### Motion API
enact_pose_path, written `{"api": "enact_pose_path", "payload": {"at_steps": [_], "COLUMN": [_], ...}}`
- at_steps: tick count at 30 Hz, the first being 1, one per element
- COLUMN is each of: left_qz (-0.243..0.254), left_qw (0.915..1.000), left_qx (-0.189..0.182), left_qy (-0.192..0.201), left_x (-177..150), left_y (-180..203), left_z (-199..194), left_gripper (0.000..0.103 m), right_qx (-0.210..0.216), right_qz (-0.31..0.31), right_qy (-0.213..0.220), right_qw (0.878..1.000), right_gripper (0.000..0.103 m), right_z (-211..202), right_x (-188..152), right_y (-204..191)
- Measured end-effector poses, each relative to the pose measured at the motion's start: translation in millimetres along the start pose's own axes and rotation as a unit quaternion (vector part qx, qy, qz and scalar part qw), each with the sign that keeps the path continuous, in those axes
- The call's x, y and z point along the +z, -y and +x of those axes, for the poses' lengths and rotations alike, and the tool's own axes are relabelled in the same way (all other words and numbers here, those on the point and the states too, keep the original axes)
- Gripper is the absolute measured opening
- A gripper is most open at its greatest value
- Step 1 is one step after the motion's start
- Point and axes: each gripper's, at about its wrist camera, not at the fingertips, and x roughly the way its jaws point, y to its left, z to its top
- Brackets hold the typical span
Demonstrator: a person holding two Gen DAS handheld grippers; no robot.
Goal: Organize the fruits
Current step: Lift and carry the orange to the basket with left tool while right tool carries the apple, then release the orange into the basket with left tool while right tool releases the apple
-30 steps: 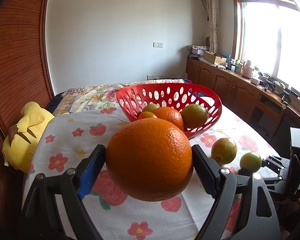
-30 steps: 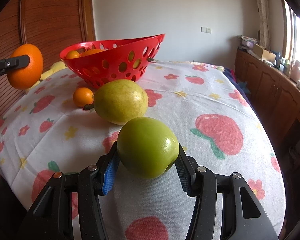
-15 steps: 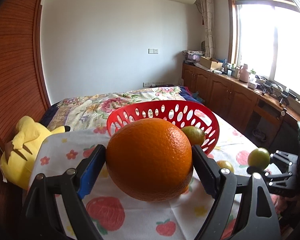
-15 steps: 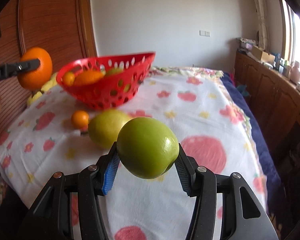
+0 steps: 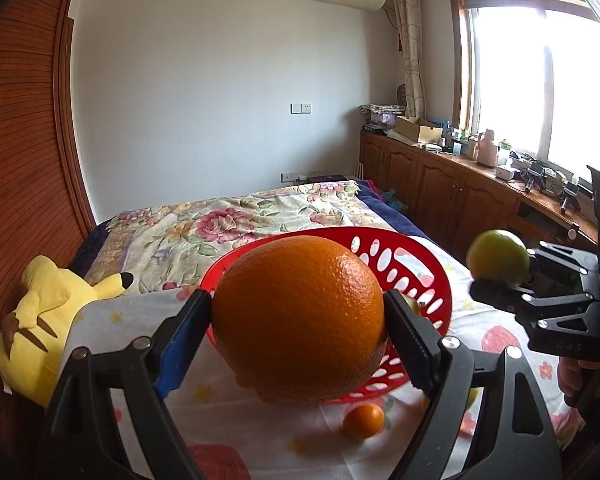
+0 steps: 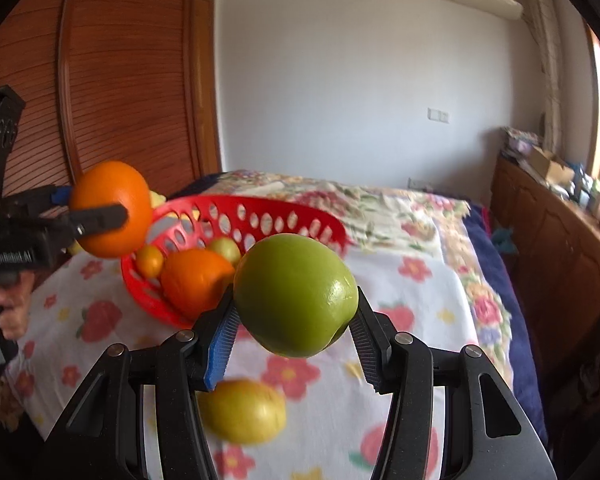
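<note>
My left gripper [image 5: 298, 320] is shut on a big orange [image 5: 300, 320], held in the air just in front of the red perforated basket [image 5: 412, 264]. My right gripper [image 6: 296, 318] is shut on a green apple [image 6: 296, 294], lifted above the floral cloth near the basket [image 6: 260, 216]. In the right wrist view the basket holds an orange [image 6: 194, 280], a small orange [image 6: 150, 260] and a greenish fruit [image 6: 225, 249]. The left gripper with the big orange [image 6: 110, 208] shows at the left there. The right gripper with the apple [image 5: 496, 258] shows at the right of the left wrist view.
A small orange [image 5: 363, 420] lies on the cloth in front of the basket, and a yellow-green fruit [image 6: 242, 410] lies below my right gripper. A yellow plush toy [image 5: 48, 312] sits at the left by the wooden wall. Wooden cabinets [image 5: 452, 196] line the right side.
Both grippers have risen with their fruit and moved toward the basket. The apple has left the cloth and now hangs well above it.
</note>
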Motion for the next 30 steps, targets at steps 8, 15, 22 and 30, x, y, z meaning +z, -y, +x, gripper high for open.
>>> {"api": "enact_pose_path", "payload": {"at_steps": [8,15,22,30], "left_qz": [-0.008,-0.011,-0.010,-0.014], "left_qw": [0.9998,0.9999,0.9999,0.9998], "left_qx": [-0.009,-0.008,-0.005,-0.008], "left_qy": [-0.017,-0.010,-0.006,-0.007], "left_x": [-0.4,-2.0,-1.0,0.6], "left_y": [-6.9,-7.6,-12.1,-15.2], "left_z": [27.7,40.9,52.9,64.5], "left_gripper": [0.085,0.085,0.085,0.086], "right_qx": [0.019,0.028,0.032,0.031], "right_qz": [-0.026,-0.029,-0.033,-0.037], "right_qy": [-0.014,-0.036,-0.054,-0.077], "right_qw": [0.999,0.999,0.997,0.996], "right_gripper": [0.054,0.054,0.054,0.054], "right_z": [44.5,74.8,97.7,115.4], "right_x": [18.8,21.6,22.5,23.7], "right_y": [-16.0,-17.5,-16.4,-16.8]}}
